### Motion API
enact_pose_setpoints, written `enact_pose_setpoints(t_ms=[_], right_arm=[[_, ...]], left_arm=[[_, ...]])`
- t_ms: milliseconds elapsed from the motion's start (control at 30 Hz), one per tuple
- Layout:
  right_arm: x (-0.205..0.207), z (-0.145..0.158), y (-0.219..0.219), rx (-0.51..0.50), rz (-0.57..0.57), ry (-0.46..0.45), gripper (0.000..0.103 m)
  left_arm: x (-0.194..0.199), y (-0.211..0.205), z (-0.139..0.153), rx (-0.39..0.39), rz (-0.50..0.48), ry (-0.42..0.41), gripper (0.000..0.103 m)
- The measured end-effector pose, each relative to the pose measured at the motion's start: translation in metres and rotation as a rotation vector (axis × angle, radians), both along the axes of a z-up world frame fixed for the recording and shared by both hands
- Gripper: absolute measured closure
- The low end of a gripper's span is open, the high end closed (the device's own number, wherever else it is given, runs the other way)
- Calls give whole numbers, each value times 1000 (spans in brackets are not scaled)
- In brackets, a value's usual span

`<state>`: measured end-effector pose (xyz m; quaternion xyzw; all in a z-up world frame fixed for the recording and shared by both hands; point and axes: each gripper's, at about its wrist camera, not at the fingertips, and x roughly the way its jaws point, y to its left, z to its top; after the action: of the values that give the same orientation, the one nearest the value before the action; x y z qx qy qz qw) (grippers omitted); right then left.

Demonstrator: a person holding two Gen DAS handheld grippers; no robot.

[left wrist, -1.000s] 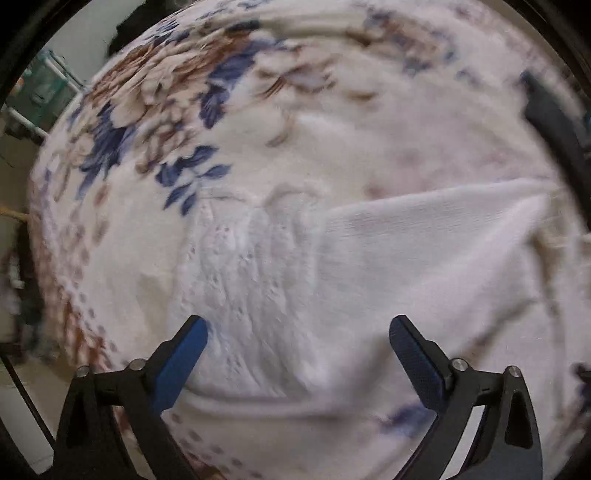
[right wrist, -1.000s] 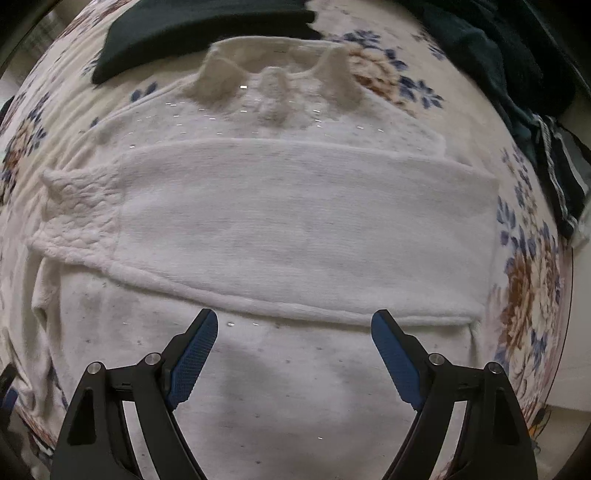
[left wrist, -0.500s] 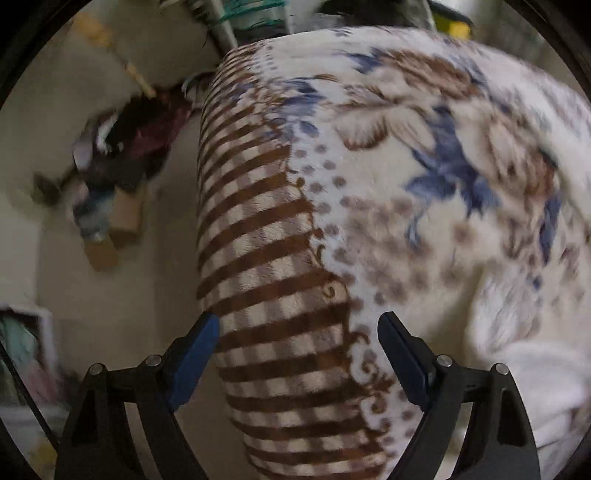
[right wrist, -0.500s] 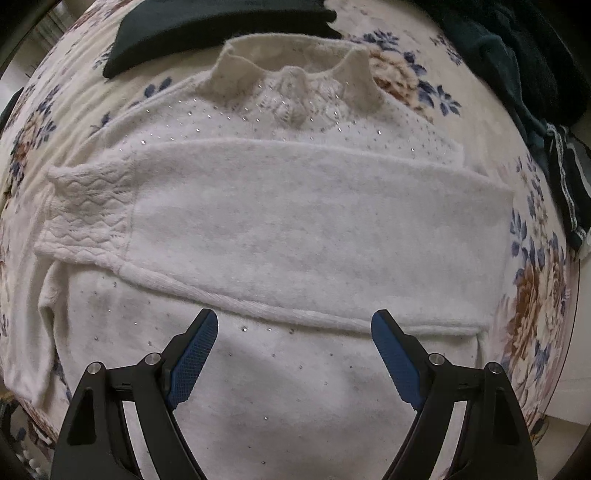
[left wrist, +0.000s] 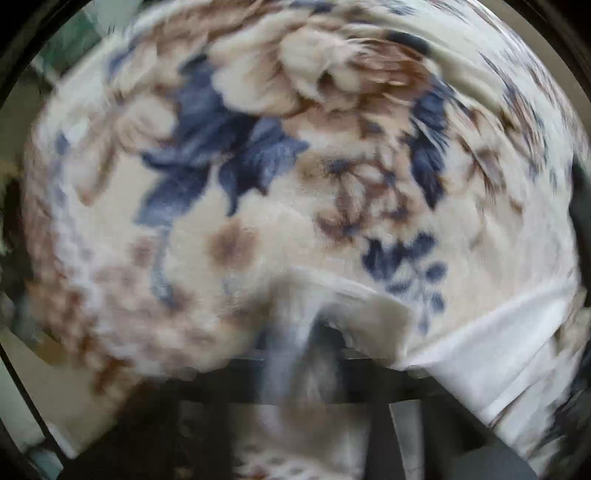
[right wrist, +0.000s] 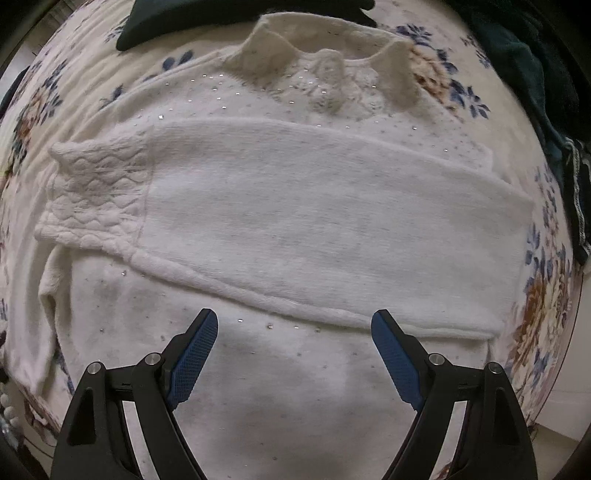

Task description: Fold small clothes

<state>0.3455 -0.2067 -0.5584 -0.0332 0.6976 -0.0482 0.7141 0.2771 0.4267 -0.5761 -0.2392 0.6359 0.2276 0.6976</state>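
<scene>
sweater (right wrist: 317, 221) lain flat on floral blanket (right wrist: 546, 295), dark clothes (right wrist: 524, 55) at far edge | right gripper (right wrist: 294, 354) spread wide, nothing held | left gripper: blurred, state cannot be told

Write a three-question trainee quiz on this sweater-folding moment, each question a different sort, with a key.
1. True or false: one sleeve of the white sweater lies folded across its chest.
2. Multiple choice: the right gripper is A) clamped on the collar, B) open above the sweater's lower body, C) gripping the dark garment.
3. Fill in: the sweater lies on a ____-patterned blanket.

Key: 1 true. 2 B. 3 floral. The patterned cuff ends the folded sleeve at the picture's left. The left wrist view is blurred, so leave that gripper out of the quiz.
</scene>
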Motion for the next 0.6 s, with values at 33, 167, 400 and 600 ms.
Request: enact_pose_setpoints(t_ms=[33, 167, 400, 600], right_arm=[[0, -1, 1, 1, 1, 0, 16], [-1, -2, 2, 4, -1, -18, 16], [-6, -4, -14, -10, -18, -9, 16], [-22, 3, -27, -16, -17, 2, 16]], left_arm=[[-10, -3, 12, 20, 9, -16, 97], [-60, -7, 53, 28, 175, -30, 97], [-135, 44, 73, -92, 697, -223, 92], [-161, 41, 52, -176, 765, -354, 51]])
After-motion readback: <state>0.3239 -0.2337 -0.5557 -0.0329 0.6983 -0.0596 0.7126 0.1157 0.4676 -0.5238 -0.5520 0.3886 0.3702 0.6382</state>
